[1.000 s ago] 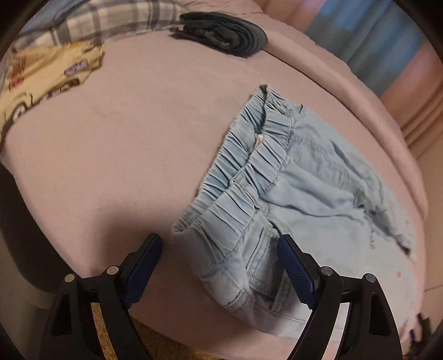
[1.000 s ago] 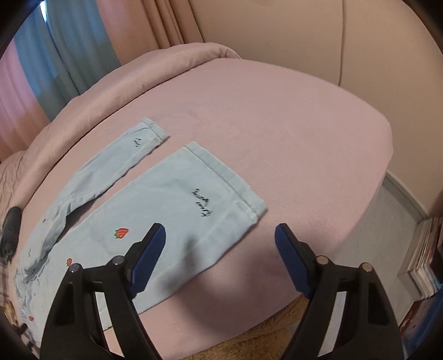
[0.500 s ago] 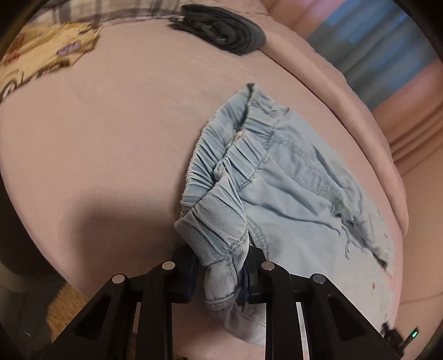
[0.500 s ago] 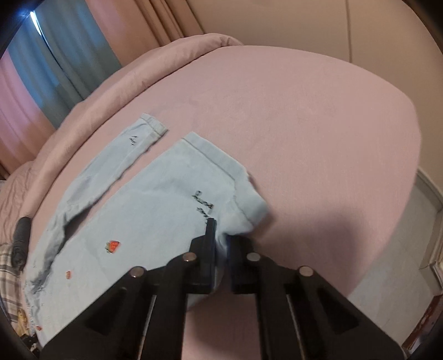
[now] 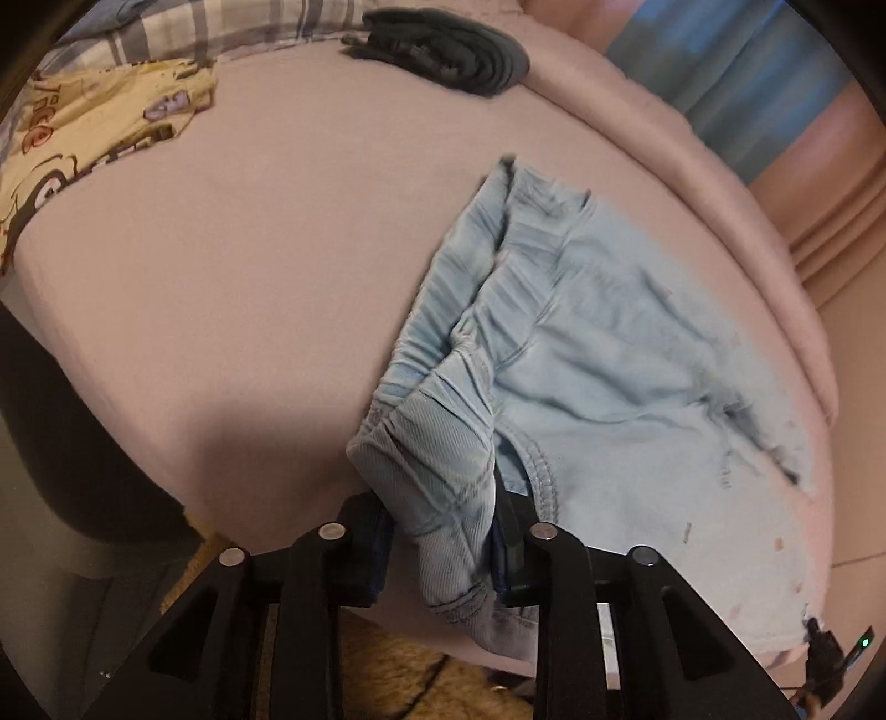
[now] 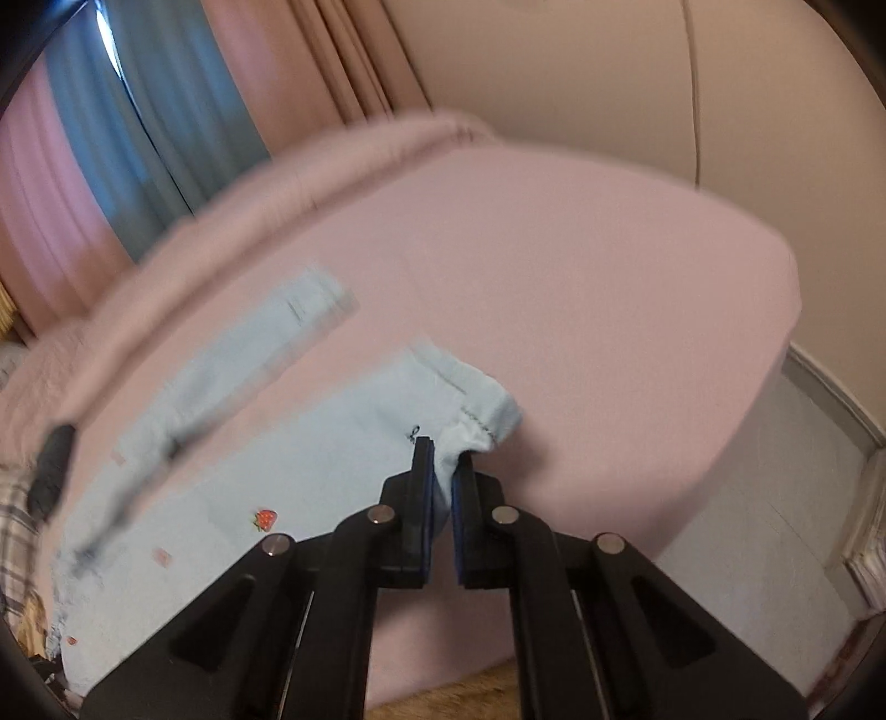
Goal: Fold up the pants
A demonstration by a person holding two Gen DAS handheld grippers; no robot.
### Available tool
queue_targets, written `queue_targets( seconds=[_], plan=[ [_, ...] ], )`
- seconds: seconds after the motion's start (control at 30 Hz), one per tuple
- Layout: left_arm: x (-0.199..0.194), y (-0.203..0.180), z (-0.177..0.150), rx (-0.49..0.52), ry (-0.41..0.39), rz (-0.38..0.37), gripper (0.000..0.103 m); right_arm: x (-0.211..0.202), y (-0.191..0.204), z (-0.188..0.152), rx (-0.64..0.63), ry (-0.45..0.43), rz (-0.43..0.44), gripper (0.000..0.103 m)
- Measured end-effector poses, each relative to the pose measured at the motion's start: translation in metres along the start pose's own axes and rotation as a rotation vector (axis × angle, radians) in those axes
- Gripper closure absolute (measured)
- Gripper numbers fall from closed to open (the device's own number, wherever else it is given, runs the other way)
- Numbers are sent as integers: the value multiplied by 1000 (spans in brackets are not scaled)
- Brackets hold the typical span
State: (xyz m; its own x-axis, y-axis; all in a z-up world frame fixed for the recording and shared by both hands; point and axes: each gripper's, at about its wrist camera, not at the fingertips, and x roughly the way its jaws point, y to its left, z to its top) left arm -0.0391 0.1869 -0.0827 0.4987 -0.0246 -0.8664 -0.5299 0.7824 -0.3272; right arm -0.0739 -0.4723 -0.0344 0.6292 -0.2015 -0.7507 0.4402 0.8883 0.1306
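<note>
On the bed [image 5: 249, 288], left gripper [image 5: 443, 531] jaws clamp the pants [image 5: 609, 387] waistband; right gripper [image 6: 441, 487] jaws pinch a hem.

Pink-sheeted bed [image 6: 581, 277], beige wall [image 6: 554, 72], blue-and-pink curtains [image 6: 138, 138] behind.

Both grippers' fingers [image 5: 501, 531] [image 6: 423, 498] clamped.

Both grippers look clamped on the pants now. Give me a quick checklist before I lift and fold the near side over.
1. Left gripper shut on the waistband: ok.
2. Right gripper shut on the leg hem: ok.
3. Only one layer pinched at each end: cannot tell.
4. Far leg flat on the bed: cannot tell, picture blurred.
5. Dark clothes and yellow cloth apart from the pants: ok.
</note>
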Motion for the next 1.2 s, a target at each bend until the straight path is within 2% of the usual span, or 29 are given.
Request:
queue_targets(
  seconds=[0.1, 0.13, 0.2, 0.27, 0.33, 0.4, 0.43, 0.47, 0.5, 0.53, 0.6, 0.63, 0.67, 0.73, 0.83, 0.9, 1.03, 1.13, 1.17, 1.2],
  plan=[
    [-12, -9, 6, 51, -23, 21, 72, 10, -7, -3, 59, 42, -1, 94],
    [-17, -11, 8, 56, -27, 20, 69, 6, -8, 0, 82, 42, 15, 88],
    [-30, -13, 15, 53, -43, 16, 67, -4, -5, 8, 109, 28, 41, 70],
    [-42, -17, 24, 46, -75, 11, 61, -19, 3, 16, 112, -6, 58, 40],
    [-57, -23, 34, 40, -134, 26, 40, -40, 22, 21, 82, -70, 39, 21],
    [-71, -28, 42, 14, -207, 30, 33, -57, 46, 34, 20, -133, 13, 20],
    [-73, -33, 47, 10, -231, 15, 33, -63, 52, 36, 4, -147, 9, 20],
    [-75, -39, 51, 12, -248, -15, 33, -69, 70, 46, -21, -169, 17, 19],
    [-73, -50, 58, 24, -256, -76, 33, -67, 83, 55, -34, -175, 36, 18],
    [-69, -59, 62, 37, -249, -124, 33, -64, 103, 65, -67, -167, 95, 17],
    [-53, -88, 67, 92, -214, -240, 33, -48, 140, 79, -119, -94, 180, 17],
    [-43, -100, 67, 114, -197, -272, 38, -37, 164, 85, -152, -53, 219, 18],
    [-28, -118, 66, 143, -164, -291, 41, -21, 192, 90, -196, -6, 257, 18],
    [-2, -143, 63, 180, -107, -292, 54, 11, 235, 96, -247, 78, 283, 21],
    [46, -170, 55, 199, 14, -285, 68, 71, 293, 98, -244, 237, 272, 23],
    [68, -175, 47, 188, 58, -265, 68, 104, 323, 93, -226, 295, 217, 24],
    [90, -174, 41, 173, 84, -230, 68, 149, 357, 85, -182, 341, 108, 27],
    [88, -168, 39, 165, 79, -250, 68, 181, 363, 83, -99, 377, 62, 27],
    [89, -166, 40, 158, 83, -255, 68, 191, 365, 80, -85, 384, 36, 24],
    [87, -161, 39, 151, 85, -261, 68, 195, 367, 79, -94, 363, 11, 23]
  ],
)
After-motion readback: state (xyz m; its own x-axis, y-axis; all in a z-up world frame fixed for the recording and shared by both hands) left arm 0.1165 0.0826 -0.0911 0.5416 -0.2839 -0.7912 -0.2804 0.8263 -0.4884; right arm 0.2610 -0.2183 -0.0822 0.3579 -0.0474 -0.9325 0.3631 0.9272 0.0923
